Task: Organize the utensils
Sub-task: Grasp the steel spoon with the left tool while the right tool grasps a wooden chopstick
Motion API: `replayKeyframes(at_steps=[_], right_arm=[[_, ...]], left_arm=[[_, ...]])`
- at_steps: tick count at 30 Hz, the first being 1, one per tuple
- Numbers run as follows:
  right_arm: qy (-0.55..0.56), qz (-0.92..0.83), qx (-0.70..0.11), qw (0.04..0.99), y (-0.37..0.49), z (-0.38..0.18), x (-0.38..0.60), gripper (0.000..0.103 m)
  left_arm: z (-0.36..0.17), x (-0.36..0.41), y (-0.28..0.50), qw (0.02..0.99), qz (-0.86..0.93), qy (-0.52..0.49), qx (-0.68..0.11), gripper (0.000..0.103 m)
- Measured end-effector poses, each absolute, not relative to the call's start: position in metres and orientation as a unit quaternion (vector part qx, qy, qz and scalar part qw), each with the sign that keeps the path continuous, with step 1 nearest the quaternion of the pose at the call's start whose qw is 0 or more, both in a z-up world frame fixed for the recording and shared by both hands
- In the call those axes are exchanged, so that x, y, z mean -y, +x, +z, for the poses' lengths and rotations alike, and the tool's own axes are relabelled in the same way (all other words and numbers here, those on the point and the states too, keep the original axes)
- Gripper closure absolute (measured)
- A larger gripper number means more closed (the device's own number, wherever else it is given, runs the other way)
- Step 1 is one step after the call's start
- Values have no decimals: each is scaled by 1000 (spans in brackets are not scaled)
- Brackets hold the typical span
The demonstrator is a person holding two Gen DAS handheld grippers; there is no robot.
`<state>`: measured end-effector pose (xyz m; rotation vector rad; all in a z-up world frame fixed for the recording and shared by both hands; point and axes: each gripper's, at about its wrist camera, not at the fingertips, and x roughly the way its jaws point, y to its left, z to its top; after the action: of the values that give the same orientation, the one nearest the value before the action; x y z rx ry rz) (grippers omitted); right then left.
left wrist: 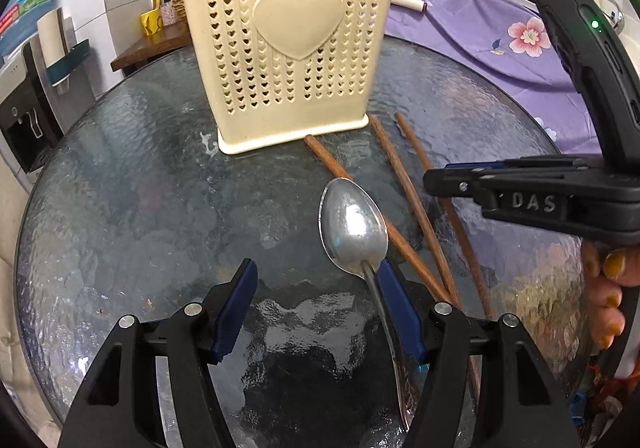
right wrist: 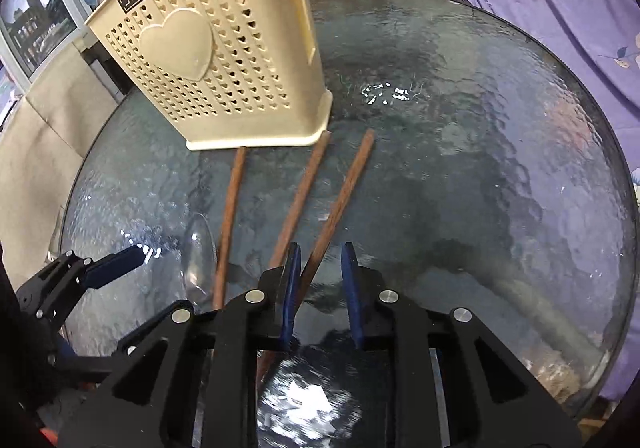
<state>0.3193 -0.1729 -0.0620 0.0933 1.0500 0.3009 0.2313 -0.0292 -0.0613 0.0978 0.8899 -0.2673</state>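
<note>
Spoon (left wrist: 354, 226) lengthwise between left gripper (left wrist: 316, 308) fingers, bowl toward holder (left wrist: 286, 44)

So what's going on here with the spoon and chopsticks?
A person is tidying utensils on a glass table with two handheld grippers. The left gripper is open around the spoon, whose neck lies against one finger. The right gripper is open over one of three chopsticks lying in front of the cream holder. Nothing looks gripped yet.

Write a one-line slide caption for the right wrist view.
Right gripper open around one of three wooden chopsticks lying before the cream utensil holder on the glass table.
</note>
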Motion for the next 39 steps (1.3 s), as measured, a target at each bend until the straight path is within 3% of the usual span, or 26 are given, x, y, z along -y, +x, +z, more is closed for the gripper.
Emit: replayKeyframes(at_steps=[24, 34, 39], right_arm=[[59, 97, -500, 859, 371, -63, 180, 81], [35, 78, -502, 861, 393, -66, 172, 82], [17, 70, -498, 864, 392, -68, 170, 93]], left_arm=[[-62, 55, 253, 883, -112, 67, -450, 41], [-58, 60, 264, 880, -106, 66, -458, 58], [-57, 64, 266, 879, -107, 69, -460, 66]])
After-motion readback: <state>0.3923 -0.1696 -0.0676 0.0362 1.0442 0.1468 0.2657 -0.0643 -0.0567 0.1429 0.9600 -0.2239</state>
